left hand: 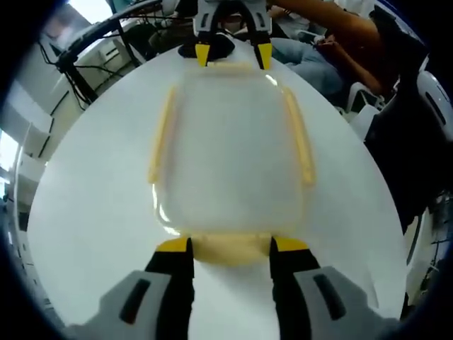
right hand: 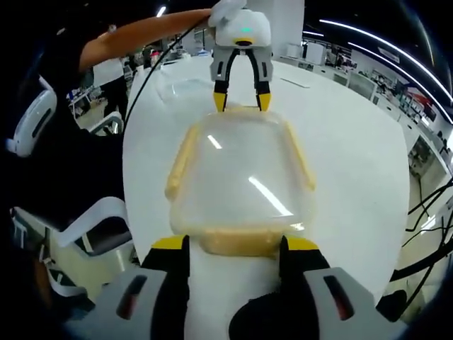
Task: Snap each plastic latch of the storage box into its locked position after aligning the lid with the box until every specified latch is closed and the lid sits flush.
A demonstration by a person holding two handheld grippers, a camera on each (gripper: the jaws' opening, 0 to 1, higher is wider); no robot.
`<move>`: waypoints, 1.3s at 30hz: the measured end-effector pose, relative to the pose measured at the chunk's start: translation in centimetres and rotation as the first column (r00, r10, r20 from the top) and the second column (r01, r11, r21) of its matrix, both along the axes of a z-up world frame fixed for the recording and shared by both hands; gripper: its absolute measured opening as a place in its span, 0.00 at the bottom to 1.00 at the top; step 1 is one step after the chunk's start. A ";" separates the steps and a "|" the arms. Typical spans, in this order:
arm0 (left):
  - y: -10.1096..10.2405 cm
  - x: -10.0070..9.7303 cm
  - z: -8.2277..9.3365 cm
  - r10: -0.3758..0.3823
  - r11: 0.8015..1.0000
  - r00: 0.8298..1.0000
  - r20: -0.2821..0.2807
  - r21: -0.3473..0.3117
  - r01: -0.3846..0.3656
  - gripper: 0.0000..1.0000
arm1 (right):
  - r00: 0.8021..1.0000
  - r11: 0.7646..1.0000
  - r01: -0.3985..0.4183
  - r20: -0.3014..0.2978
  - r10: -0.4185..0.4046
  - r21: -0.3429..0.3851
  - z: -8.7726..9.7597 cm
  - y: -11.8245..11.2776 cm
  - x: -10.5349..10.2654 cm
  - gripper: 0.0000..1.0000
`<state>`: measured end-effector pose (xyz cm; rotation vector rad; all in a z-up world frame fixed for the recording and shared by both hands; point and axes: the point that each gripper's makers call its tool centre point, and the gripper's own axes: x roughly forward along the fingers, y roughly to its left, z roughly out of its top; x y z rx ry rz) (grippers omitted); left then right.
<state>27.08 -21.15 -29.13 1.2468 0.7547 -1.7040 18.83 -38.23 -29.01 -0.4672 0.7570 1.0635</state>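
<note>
A clear storage box (left hand: 230, 156) with its clear lid on lies on a white table (left hand: 92, 212). Pale yellow latches run along all its sides. In the left gripper view my left gripper (left hand: 232, 249) is open, its jaws straddling the near end latch (left hand: 230, 249). The right gripper (left hand: 233, 55) stands open at the far end latch (left hand: 230, 66). The side latches (left hand: 161, 134) (left hand: 299, 134) stick outward. In the right gripper view my right gripper (right hand: 236, 246) straddles its near end latch (right hand: 237, 241) of the box (right hand: 237, 177), and the left gripper (right hand: 243, 100) stands opposite.
The table edge (right hand: 134, 212) curves close on the left, with white chairs (right hand: 92, 219) beside it. A person's arm (right hand: 141, 32) reaches in over the far gripper. Another clear item (right hand: 177, 83) lies farther back on the table. Seated people (left hand: 318, 49) are beyond the far edge.
</note>
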 end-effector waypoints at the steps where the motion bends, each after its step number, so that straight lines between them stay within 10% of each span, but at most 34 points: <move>1: 0.1 -0.1 0.0 -0.001 1.000 1.000 -0.004 -0.005 0.001 0.41 | 1.000 1.000 0.001 0.001 -0.001 0.001 0.0 0.1 -0.1 0.49; 39: 0.3 1.2 0.1 -0.033 0.999 0.999 -0.002 0.006 0.033 0.40 | 0.997 0.998 0.062 0.032 -0.063 0.028 0.0 2.1 -1.3 0.39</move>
